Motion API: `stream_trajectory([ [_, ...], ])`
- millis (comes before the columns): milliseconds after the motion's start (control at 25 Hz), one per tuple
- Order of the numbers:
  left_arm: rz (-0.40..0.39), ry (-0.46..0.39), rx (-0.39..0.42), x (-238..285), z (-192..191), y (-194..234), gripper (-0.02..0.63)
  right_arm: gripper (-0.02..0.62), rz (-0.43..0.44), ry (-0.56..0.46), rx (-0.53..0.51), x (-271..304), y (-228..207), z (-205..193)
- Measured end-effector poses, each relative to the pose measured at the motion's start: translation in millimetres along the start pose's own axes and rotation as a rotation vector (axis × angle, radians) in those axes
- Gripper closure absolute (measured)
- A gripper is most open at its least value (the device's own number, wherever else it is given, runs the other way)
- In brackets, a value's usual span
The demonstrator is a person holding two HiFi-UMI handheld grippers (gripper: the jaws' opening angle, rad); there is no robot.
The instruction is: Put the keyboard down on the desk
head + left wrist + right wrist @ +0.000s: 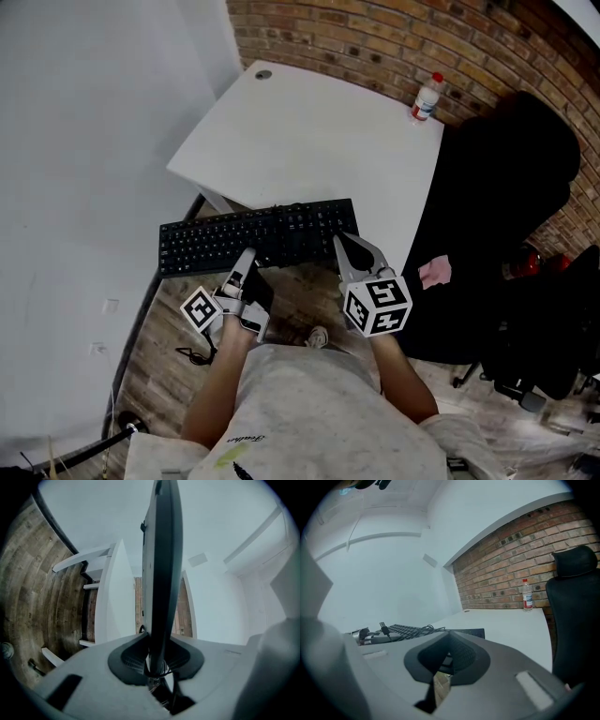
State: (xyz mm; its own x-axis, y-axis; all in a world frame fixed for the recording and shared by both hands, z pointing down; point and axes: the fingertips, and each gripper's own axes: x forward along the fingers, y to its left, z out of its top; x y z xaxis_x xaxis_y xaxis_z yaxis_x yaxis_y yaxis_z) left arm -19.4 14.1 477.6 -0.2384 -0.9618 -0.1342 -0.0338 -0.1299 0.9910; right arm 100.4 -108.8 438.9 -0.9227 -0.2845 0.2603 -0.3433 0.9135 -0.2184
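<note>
Black keyboard (258, 236), keys up, roughly level, lengthwise along near edge of white desk (319, 141)

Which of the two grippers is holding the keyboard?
The left gripper: its jaws clamp the keyboard; the right gripper is shut on nothing.

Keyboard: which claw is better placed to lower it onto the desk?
Left. The left claw is clamped on the keyboard at its near edge, by the desk. The right claw is shut on nothing, near the keyboard's right end.
</note>
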Motion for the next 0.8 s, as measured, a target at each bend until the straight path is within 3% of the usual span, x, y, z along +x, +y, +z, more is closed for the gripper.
stream_trajectory([
  [400, -0.015, 0.042, -0.028, 55.0, 33.0, 8.9, 0.538, 0.588, -0.056, 0.002, -0.006, 43.8, -22.3, 16.7],
  [800, 0.000, 0.202, -0.062, 142.7, 95.7, 19.3, 0.538, 0.588, -0.189, 0.011, 0.016, 126.4, -34.3, 50.0],
])
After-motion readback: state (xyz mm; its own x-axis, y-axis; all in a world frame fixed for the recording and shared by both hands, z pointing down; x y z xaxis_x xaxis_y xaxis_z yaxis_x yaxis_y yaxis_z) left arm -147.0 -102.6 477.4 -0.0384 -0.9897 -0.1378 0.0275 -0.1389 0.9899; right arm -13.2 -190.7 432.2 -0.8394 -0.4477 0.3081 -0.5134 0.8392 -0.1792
